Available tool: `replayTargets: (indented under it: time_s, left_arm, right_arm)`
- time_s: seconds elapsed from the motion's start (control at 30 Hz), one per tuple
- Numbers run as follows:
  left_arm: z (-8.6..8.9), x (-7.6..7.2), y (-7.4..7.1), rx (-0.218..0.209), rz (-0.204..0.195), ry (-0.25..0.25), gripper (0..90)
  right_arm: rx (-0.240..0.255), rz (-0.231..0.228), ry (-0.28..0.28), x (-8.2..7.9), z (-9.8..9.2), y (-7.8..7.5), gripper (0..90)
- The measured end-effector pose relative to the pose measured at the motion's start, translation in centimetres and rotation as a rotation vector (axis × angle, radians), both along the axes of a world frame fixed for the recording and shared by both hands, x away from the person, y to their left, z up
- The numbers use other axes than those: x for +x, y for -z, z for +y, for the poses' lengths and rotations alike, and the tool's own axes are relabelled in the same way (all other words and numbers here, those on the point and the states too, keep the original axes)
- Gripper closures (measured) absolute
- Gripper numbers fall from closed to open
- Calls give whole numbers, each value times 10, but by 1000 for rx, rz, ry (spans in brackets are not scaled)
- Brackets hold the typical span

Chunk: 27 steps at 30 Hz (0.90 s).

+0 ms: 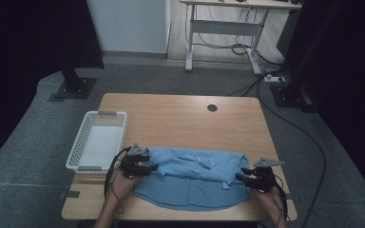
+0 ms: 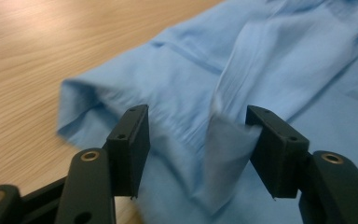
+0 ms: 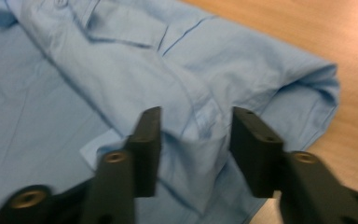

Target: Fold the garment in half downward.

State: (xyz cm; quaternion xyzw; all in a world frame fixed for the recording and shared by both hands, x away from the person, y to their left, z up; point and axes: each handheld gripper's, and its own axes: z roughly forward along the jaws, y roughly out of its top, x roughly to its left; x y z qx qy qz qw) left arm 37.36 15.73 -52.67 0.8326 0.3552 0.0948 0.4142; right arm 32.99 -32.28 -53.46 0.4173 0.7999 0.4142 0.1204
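High view: rumpled blue cloth shirt (image 1: 190, 178)

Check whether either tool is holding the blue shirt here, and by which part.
Nothing is held. The left tool and right tool both stand open over folds of the blue shirt near its side edges; cloth lies between the jaws, unpinched.

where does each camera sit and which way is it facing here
High view: above the person's side, looking forward and down on the table; forearms, left gripper, right gripper.
Left gripper view: rides that gripper, facing the blue shirt.
Right gripper view: rides that gripper, facing the shirt.
All share the shirt.
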Motion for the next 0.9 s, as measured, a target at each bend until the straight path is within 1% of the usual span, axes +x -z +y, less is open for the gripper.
replayTargets:
  time_s: [0.03,0.1,0.13,0.23,0.27,0.37,0.53,0.63,0.7,0.73,0.83,0.87,0.9]
  left_arm:
    - [-3,0,-2,4,-4,9,362]
    - [-10,1,-7,16,-20,28,342]
    - [-13,2,-10,22,-26,29,308]
    - [-23,7,-18,13,-36,49,279]
    - [-27,9,-21,14,-37,56,266]
    - [-40,15,-31,26,-41,92,261]
    - [-64,27,-43,42,-52,137,281]
    - [-79,35,-47,51,-48,170,298]
    - [-89,40,-48,51,-48,184,305]
    - [-94,41,-48,43,-47,192,309]
    - [-109,45,-49,51,-51,222,331]
    - [-115,46,-48,51,-48,241,352]
    - [-121,47,-46,59,-48,255,359]
  right_arm:
    - [5,-3,7,2,0,-1,451]
    - [15,-12,17,6,0,-4,393]
    - [13,-15,23,8,0,-5,369]
    - [4,-31,35,16,2,-7,327]
    - [-2,-37,39,19,2,-8,308]
    - [-13,-38,52,28,5,-8,285]
    - [-33,-37,85,46,9,-9,246]
    - [-34,-39,110,56,12,-7,245]
    - [-37,-32,112,62,14,-4,238]
    - [-50,-27,114,64,14,-3,237]
    - [-81,-9,116,70,17,5,238]
    - [-97,-6,122,71,18,8,238]
    - [-124,-7,123,72,19,11,238]
